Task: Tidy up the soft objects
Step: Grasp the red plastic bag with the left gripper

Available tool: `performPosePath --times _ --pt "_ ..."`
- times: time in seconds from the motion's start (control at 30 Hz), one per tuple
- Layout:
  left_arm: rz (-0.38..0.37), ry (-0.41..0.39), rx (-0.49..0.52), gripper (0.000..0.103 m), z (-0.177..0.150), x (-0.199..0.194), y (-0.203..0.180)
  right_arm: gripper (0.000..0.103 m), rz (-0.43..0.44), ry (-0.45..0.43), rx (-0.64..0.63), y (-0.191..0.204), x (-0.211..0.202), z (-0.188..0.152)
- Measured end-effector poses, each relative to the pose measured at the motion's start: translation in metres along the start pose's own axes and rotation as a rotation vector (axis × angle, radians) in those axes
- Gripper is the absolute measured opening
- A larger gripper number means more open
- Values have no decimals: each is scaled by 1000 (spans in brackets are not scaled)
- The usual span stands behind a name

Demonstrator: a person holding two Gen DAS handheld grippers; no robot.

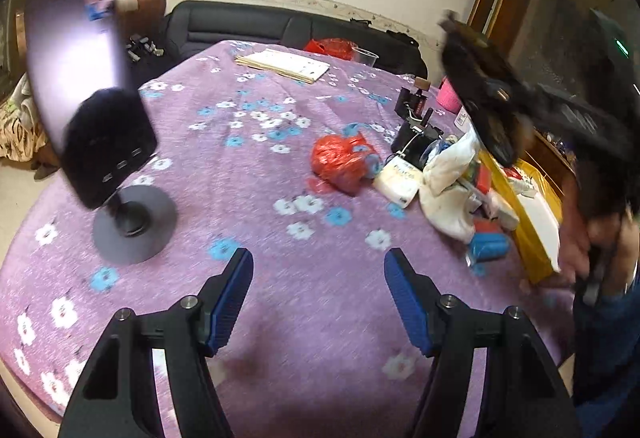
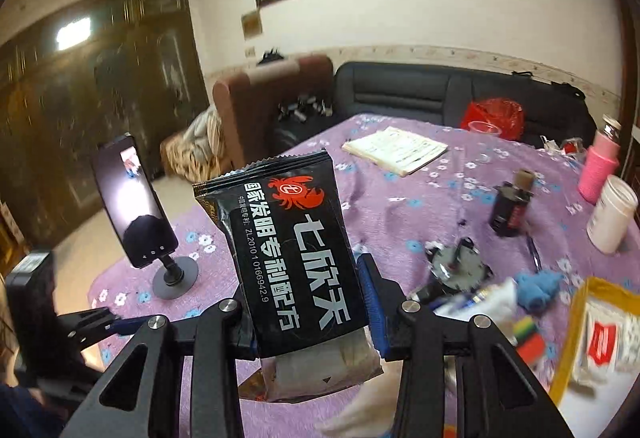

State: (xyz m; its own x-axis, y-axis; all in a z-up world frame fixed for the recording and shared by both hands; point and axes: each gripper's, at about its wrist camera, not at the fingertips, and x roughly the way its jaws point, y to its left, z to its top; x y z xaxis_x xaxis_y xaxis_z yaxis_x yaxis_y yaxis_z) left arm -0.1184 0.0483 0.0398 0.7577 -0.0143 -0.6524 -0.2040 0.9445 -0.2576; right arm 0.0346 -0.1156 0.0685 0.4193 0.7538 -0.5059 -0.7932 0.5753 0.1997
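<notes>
Nearest the right wrist camera, the right gripper [image 2: 310, 302] has its blue-padded jaws clamped on a glossy black foil sachet [image 2: 296, 250] with white lettering and a red crab mark. The sachet stands upright between the pads, lifted above the purple flowered tablecloth [image 2: 400, 206]. It looks light, thin and slippery, and it bends readily, so a hold low across its flat faces, as here, seems safest. A pinch on the crimped top edge would likely let it flop or slide.

The left gripper [image 1: 320, 298] hangs over bare cloth with its jaws about half open and nothing between them. Beyond it, toward the middle of the tablecloth, lies a crumpled red plastic bag [image 1: 340, 162]. To the right of that bag is a jumble of white tissue packs [image 1: 400, 182] and cloth.

At the tablecloth's left edge stands a phone on a round black stand [image 1: 88, 86].
</notes>
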Motion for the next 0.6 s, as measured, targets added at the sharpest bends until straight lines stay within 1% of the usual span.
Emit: performPosePath --times 0.13,0.2,0.23,0.3,0.33,0.37,0.4,0.43,0.47,0.5,0.53,0.57,0.6 --pt "10 40 -10 67 23 16 -16 43 30 -77 -19 -10 -15 -8" --pt "15 70 0 67 38 29 -25 43 74 -131 -3 -24 -25 -12" --pt "33 83 -1 67 46 39 -29 43 90 -155 12 -29 -30 -14" --pt "33 114 -16 67 58 61 -31 43 138 -182 55 -46 -33 -19" --pt "48 128 -34 67 64 72 -29 43 143 -189 68 -52 -34 -20" --pt "66 148 -75 67 70 84 -24 44 147 -188 89 -59 -33 -22" --pt "52 169 -111 66 75 94 -20 44 166 -182 121 -66 -33 -23" --pt "34 187 -158 63 81 105 -14 44 184 -182 149 -72 -34 -23" --pt "35 196 -187 56 85 111 -10 44 216 -183 194 -80 -35 -24" --pt "28 205 -210 53 89 118 -8 44 229 -181 209 -84 -35 -24" --pt "18 209 -220 53 92 122 -9 44 229 -184 217 -86 -36 -25" --pt "25 214 -218 53 95 128 -11 44 216 -195 219 -87 -38 -25" --pt "49 213 -215 53 97 133 -12 44 220 -203 222 -88 -41 -25"
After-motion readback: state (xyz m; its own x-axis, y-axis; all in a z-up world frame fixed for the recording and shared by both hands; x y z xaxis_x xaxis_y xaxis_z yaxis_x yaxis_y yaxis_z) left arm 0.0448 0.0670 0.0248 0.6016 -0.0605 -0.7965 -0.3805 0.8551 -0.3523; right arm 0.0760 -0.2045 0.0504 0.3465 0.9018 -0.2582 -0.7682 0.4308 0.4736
